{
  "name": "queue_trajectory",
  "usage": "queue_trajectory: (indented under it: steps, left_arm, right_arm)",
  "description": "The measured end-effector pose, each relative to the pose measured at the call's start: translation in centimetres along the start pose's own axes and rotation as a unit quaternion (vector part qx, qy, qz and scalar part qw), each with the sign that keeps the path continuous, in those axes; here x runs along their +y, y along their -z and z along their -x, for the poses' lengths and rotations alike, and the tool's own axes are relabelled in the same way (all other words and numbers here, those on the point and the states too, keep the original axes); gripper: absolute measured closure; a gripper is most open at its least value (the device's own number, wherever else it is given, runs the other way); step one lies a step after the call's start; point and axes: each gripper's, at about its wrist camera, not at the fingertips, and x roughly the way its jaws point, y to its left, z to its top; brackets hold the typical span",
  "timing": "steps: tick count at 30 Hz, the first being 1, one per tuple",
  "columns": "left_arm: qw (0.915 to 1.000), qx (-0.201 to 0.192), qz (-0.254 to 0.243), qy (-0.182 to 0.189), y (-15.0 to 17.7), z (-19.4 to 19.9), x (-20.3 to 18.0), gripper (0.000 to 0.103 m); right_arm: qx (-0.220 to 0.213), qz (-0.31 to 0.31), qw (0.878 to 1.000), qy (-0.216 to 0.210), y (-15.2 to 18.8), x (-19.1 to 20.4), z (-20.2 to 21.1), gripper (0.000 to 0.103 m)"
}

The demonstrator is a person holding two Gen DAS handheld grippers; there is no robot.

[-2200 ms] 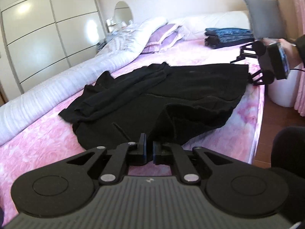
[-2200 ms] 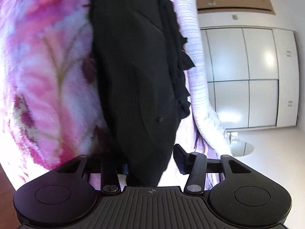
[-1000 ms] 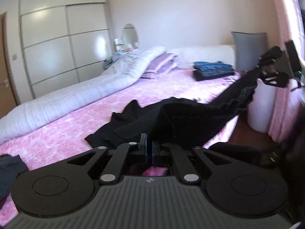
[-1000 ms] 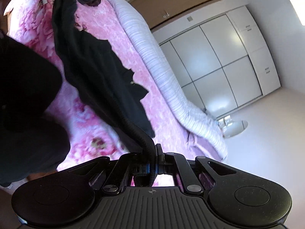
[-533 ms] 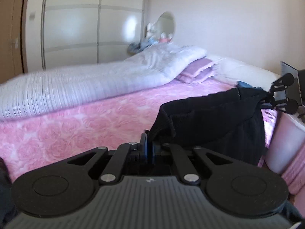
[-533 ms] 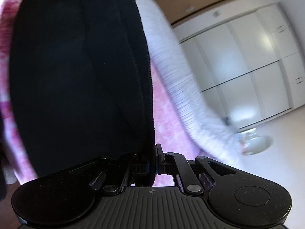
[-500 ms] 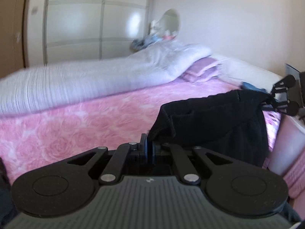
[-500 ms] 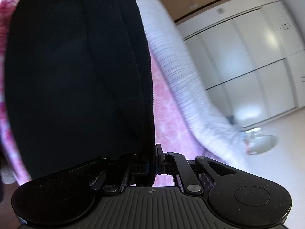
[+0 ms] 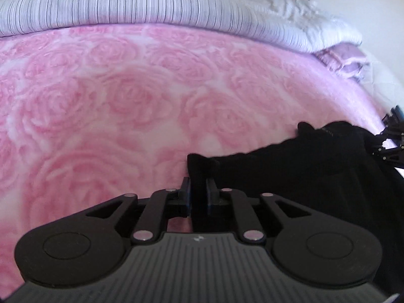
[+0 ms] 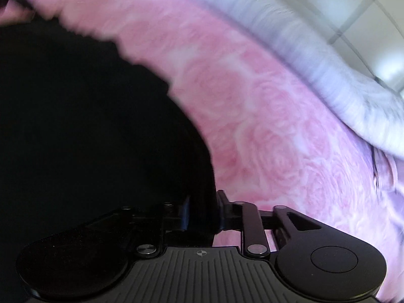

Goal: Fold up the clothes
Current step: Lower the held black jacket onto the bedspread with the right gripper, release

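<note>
- Both grippers are low over the pink bed cover [image 9: 106,106], and the black garment [image 9: 290,174] stretches between them, its long edge running from one gripper to the other.
- Left gripper [image 9: 198,194]: jaws are opening, with a black corner of the garment between them, and the pads look parted from the cloth rather than clamped on it.
- Right gripper [image 10: 202,212]: jaws are opening too, wider, with the garment's edge lying in the gap; the picture is blurred, but I judge it loose.
- From the left gripper the garment runs off to the right, towards the right gripper [image 9: 390,139] at its far end.
- The striped duvet [image 9: 151,2] lies well beyond the garment, across the bed cover.
- My read: this is the let-go, and each gripper should back straight off its own corner to leave the cloth flat.
</note>
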Motion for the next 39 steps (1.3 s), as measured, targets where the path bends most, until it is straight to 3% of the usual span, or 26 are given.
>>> queue_trajectory:
  steps: [2, 5, 7, 8, 10, 12, 13, 14, 19, 21, 22, 23, 25, 27, 30, 33, 36, 37, 39]
  left_arm:
    - [0.9999, -0.012, -0.005, -0.003, 0.0, 0.0, 0.6, 0.091]
    - [0.9992, -0.032, 0.02, -0.012, -0.1, 0.2, 1.6, 0.094]
    - [0.9985, -0.041, 0.031, -0.02, -0.2, 1.2, 1.8, 0.096]
    - [0.9985, -0.044, 0.028, -0.018, -0.3, 1.8, 1.7, 0.096]
    - [0.9986, -0.047, 0.024, -0.01, -0.5, 3.0, 1.4, 0.095]
    - [0.9991, -0.029, 0.028, 0.01, -0.2, 3.4, 1.5, 0.088]
    - [0.9991, -0.02, 0.033, 0.017, -0.1, 3.4, 1.6, 0.085]
    - [0.9987, -0.01, 0.043, 0.023, 0.0, 3.1, 1.8, 0.082]
    - [0.9889, 0.013, 0.132, 0.066, 0.3, 0.9, 3.0, 0.077]
    - [0.9861, 0.013, 0.151, 0.067, 0.3, 0.3, 3.0, 0.08]
    - [0.9856, 0.013, 0.155, 0.066, 0.2, 0.1, 2.8, 0.084]
    - [0.9867, 0.007, 0.149, 0.066, 0.0, 0.3, 2.4, 0.101]
    - [0.9896, -0.011, 0.126, 0.068, -0.4, 1.0, 1.3, 0.102]
    - [0.9887, -0.062, 0.099, 0.094, -1.2, 3.2, -0.1, 0.102]
    - [0.9873, -0.083, 0.084, 0.107, -1.8, 3.4, -1.1, 0.101]
    - [0.9895, -0.071, 0.082, 0.095, -1.9, 1.3, -1.2, 0.101]
    - [0.9943, -0.027, 0.086, 0.056, -1.1, -1.6, -0.5, 0.098]
    - [0.995, -0.021, 0.086, 0.046, -0.8, -1.8, -0.4, 0.098]
    - [0.996, -0.025, 0.081, 0.028, -0.4, -1.0, -0.4, 0.097]
  right_arm:
    - [-0.025, -0.092, 0.995, -0.001, 0.4, -2.9, 0.5, 0.068]
    - [-0.046, -0.259, 0.964, 0.036, 1.4, -7.9, 1.2, 0.068]
    - [-0.048, -0.308, 0.949, 0.058, 2.2, -9.1, 2.5, 0.068]
    - [-0.054, -0.312, 0.947, 0.053, 2.3, -9.1, 3.3, 0.067]
    - [-0.064, -0.3, 0.951, 0.019, 2.9, -8.0, 4.9, 0.063]
    - [-0.066, -0.302, 0.951, -0.018, 4.8, -6.4, 6.4, 0.048]
    - [-0.064, -0.315, 0.946, -0.037, 6.1, -5.5, 6.8, 0.036]
    - [-0.059, -0.334, 0.939, -0.053, 7.1, -5.2, 6.4, 0.032]
    - [-0.038, -0.414, 0.9, -0.131, 9.5, -5.8, 1.7, 0.033]
    - [-0.036, -0.432, 0.887, -0.161, 9.8, -5.9, 0.1, 0.038]
    - [-0.033, -0.426, 0.89, -0.159, 9.7, -5.6, -0.2, 0.059]
    - [-0.035, -0.42, 0.894, -0.153, 9.5, -5.5, -0.4, 0.09]
    - [-0.054, -0.409, 0.9, -0.139, 9.1, -5.7, -0.3, 0.092]
    - [-0.096, -0.386, 0.911, -0.105, 8.7, -5.6, 2.0, 0.093]
    - [-0.149, -0.358, 0.92, -0.062, 8.8, -5.9, 5.6, 0.093]
    - [-0.124, -0.364, 0.922, -0.05, 9.9, -6.5, 3.7, 0.093]
    - [-0.083, -0.407, 0.905, -0.093, 11.5, -6.7, 0.8, 0.091]
    - [-0.071, -0.413, 0.902, -0.099, 11.8, -6.7, 0.2, 0.087]
    - [-0.077, -0.408, 0.907, -0.068, 12.1, -6.3, 1.7, 0.07]
